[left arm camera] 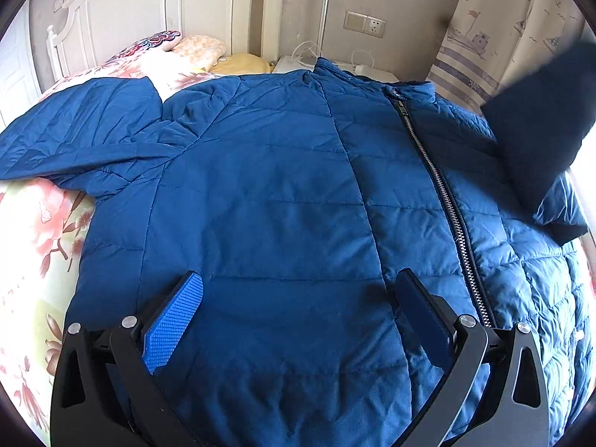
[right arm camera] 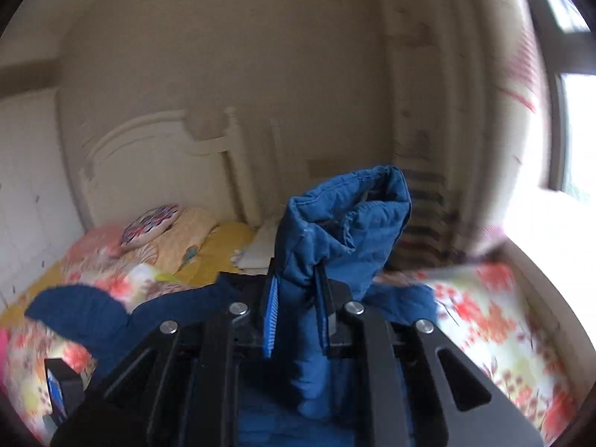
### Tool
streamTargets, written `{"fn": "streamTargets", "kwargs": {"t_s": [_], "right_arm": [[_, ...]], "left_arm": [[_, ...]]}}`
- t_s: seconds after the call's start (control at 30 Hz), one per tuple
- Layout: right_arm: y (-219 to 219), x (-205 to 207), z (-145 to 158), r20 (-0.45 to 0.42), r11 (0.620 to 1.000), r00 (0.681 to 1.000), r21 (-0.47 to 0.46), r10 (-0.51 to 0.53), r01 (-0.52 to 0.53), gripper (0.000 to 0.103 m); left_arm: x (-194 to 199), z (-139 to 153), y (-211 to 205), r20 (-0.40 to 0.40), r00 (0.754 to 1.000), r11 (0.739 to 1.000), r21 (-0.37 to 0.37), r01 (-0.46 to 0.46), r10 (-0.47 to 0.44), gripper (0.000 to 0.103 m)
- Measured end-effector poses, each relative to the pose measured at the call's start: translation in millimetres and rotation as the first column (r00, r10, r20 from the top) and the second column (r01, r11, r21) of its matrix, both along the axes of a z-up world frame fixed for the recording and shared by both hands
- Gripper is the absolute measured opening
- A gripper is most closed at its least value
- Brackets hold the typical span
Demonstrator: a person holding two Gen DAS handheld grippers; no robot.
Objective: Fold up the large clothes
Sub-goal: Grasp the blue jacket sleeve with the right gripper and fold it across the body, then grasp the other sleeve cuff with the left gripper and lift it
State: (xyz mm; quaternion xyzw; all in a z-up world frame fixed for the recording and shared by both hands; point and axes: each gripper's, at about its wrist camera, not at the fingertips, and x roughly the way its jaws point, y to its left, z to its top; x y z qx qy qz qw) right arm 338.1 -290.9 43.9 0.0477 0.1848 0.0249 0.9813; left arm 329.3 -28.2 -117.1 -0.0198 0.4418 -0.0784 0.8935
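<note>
Gripping the blue quilted zip-up jacket's sleeve cuff, right gripper lifts it, prob. to fold inward; left gripper hovers unclenched, w/ nothing held.

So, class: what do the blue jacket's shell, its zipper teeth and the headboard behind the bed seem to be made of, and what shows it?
Jacket: likely thin synthetic woven shell over padding; smooth with a faint sheen, stitched in puffy quilted panels.
Zipper: probably metal; silvery glinting teeth on dark tape.
Headboard: looks like white-painted wood with moulded panels, though this can't be confirmed.
</note>
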Motion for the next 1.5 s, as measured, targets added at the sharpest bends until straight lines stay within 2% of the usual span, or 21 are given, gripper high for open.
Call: {"fn": "streamTargets", "kwargs": {"t_s": [0.07,0.1,0.13,0.2,0.27,0.37,0.43,0.5,0.6,0.73,0.8,0.9,1.03,1.1,1.13,1.17,1.23,1.3,1.33,1.37,1.5], "right_arm": [[61,11,10,-0.047,0.977,0.978,-0.048,0.204,-0.206,0.042],[84,12,11,-0.077,0.956,0.955,-0.043,0.286,-0.289,0.063],[103,12,11,-0.089,0.941,0.94,-0.052,0.329,-0.334,0.067],[123,4,11,-0.091,0.919,0.92,-0.062,0.382,-0.388,0.067],[118,-2,7,-0.082,0.92,0.919,-0.04,0.385,-0.389,0.067],[81,-16,-7,-0.085,0.959,0.957,-0.028,0.278,-0.281,0.067],[38,-31,-23,-0.115,0.99,0.984,-0.007,0.137,-0.139,0.067],[-9,-45,-41,-0.162,0.998,0.987,0.066,-0.005,0.016,0.067],[-62,-57,-76,-0.246,0.966,0.949,0.117,-0.196,0.23,0.065],[-98,-65,-127,-0.329,0.904,0.886,0.164,-0.326,0.394,0.065],[-115,-65,-139,-0.384,0.872,0.864,0.232,-0.324,0.431,0.064],[-125,-76,-138,-0.353,0.857,0.882,0.296,-0.312,0.422,0.064],[-125,-81,-141,-0.34,0.855,0.891,0.317,-0.302,0.411,0.064],[-129,-83,-141,-0.341,0.85,0.891,0.328,-0.301,0.412,0.064],[-130,-81,-141,-0.342,0.848,0.891,0.332,-0.3,0.413,0.064],[-129,-75,-141,-0.343,0.846,0.891,0.337,-0.299,0.414,0.064],[-130,-73,-143,-0.346,0.843,0.891,0.344,-0.295,0.413,0.064],[-133,-70,-146,-0.352,0.84,0.89,0.351,-0.291,0.414,0.064],[-134,-71,-146,-0.354,0.838,0.89,0.357,-0.288,0.413,0.064],[-135,-71,-147,-0.354,0.835,0.89,0.363,-0.286,0.413,0.064],[-137,-74,-147,-0.346,0.828,0.894,0.38,-0.285,0.411,0.064]], "left_arm": [[-1,0,3,0.003,1.0,1.0,-0.016,0.0,0.0,0.099],[-1,0,5,0.005,1.0,1.0,-0.028,0.0,0.0,0.099],[-1,0,7,0.006,1.0,0.999,-0.037,0.0,0.0,0.099],[-2,0,10,0.009,1.0,0.998,-0.055,0.001,0.0,0.099],[-1,0,10,0.009,1.0,0.998,-0.064,-0.001,0.001,0.099],[0,-1,12,0.009,1.0,0.998,-0.07,0.001,0.0,0.099],[0,-1,13,0.009,1.0,0.996,-0.084,0.001,0.0,0.099],[1,0,18,0.009,1.0,0.993,-0.119,0.001,0.0,0.099],[1,1,29,0.012,1.0,0.978,-0.207,-0.006,0.008,0.099],[1,4,47,0.016,0.998,0.942,-0.333,-0.045,0.054,0.099],[4,7,53,-0.006,0.997,0.922,-0.38,-0.072,0.075,0.099],[20,16,55,-0.056,0.993,0.906,-0.408,-0.114,0.1,0.099],[59,26,46,-0.07,0.986,0.924,-0.345,-0.166,0.151,0.089],[78,25,42,-0.058,0.982,0.935,-0.298,-0.19,0.181,0.089],[88,21,38,-0.064,0.98,0.938,-0.285,-0.198,0.188,0.085],[95,16,35,-0.078,0.981,0.938,-0.289,-0.194,0.179,0.074],[104,5,26,-0.103,0.986,0.941,-0.3,-0.16,0.135,0.06],[98,10,10,-0.042,0.993,0.973,-0.196,-0.118,0.112,0.041],[94,13,6,-0.014,0.994,0.983,-0.148,-0.111,0.11,0.022],[90,18,5,0.008,0.995,0.986,-0.136,-0.1,0.102,0.014],[51,61,26,0.14,0.984,0.972,-0.224,-0.074,0.107,0.012]]}}
